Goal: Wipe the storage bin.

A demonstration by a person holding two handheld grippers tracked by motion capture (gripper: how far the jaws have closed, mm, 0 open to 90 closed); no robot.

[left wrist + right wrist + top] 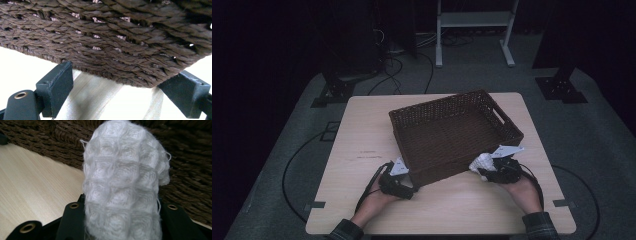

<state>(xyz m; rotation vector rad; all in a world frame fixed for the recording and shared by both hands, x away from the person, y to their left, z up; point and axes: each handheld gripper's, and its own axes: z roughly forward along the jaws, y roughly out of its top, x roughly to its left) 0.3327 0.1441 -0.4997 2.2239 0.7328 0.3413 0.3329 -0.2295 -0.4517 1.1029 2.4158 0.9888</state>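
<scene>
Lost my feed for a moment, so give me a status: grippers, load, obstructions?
Left gripper open at basket corner. Right gripper shut on white cloth, beside the basket's near wall. Nothing in the way.

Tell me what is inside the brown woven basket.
The high view shows the basket holding nothing on its woven floor; the strip behind its near wall is hidden. The white cloth is outside, against that wall, clamped in the right gripper. The left gripper stands open at the near corner.

Legible text: none.
Faint dark marks on the surface (362, 156) near the basket (452, 131) are too small to read.
</scene>
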